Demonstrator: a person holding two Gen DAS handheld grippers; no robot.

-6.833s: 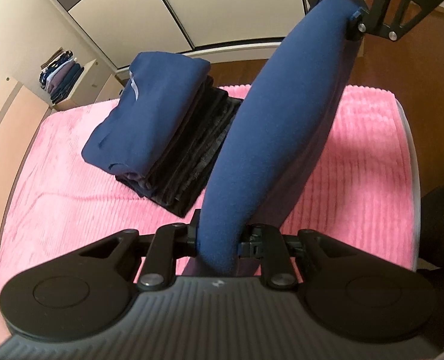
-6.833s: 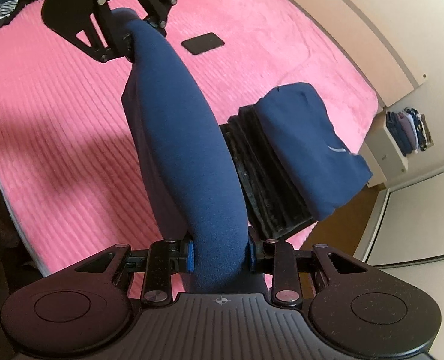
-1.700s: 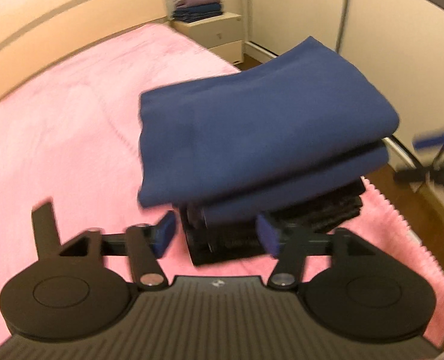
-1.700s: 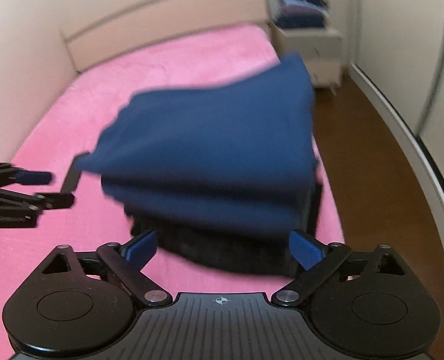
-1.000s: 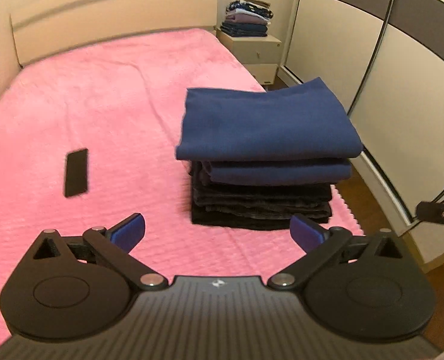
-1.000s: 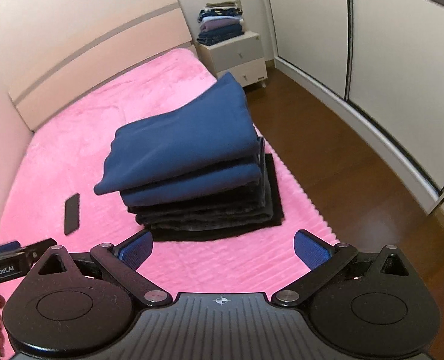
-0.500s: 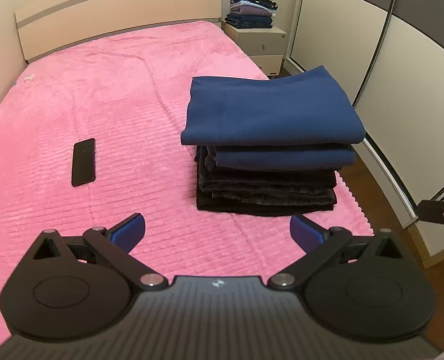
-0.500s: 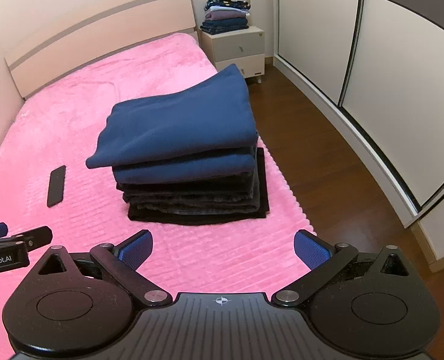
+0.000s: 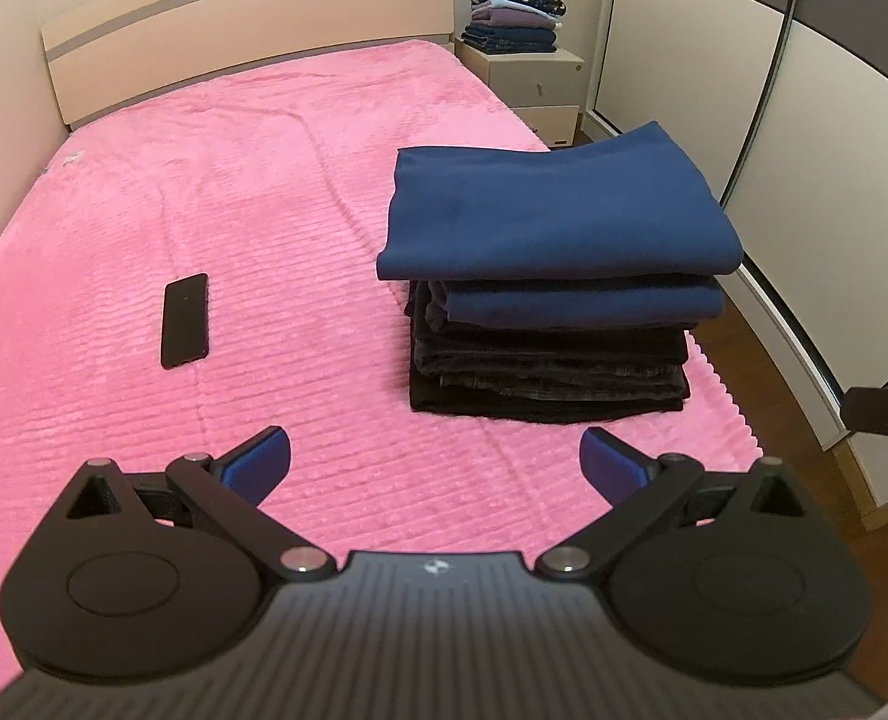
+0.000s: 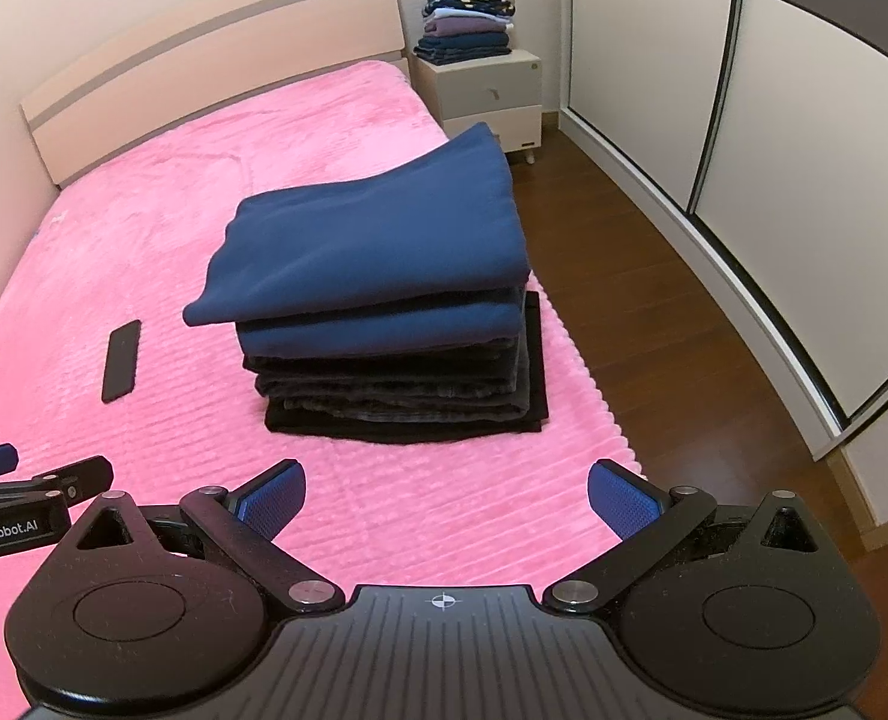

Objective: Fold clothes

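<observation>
Clothes stack (image 9: 549, 294): folded, squared, centre-right of frame on bed (image 9: 144, 210), near its edge.
Left gripper (image 9: 435, 456): fingers wide, empty, clear of stack.
Right gripper (image 10: 444, 498): same; likely fold finished.

A black phone (image 9: 185, 320) is seen lying flat on the pink ribbed bedspread (image 9: 144, 192), well apart from the pale headboard (image 9: 234, 30). A beige nightstand (image 9: 531, 81) is placed beside the bed, next to sliding wardrobe doors (image 10: 774, 120) above a dark wooden floor (image 10: 654, 312).

Navy garment (image 9: 555, 213); pink ribbed bedspread (image 9: 216, 192)
</observation>
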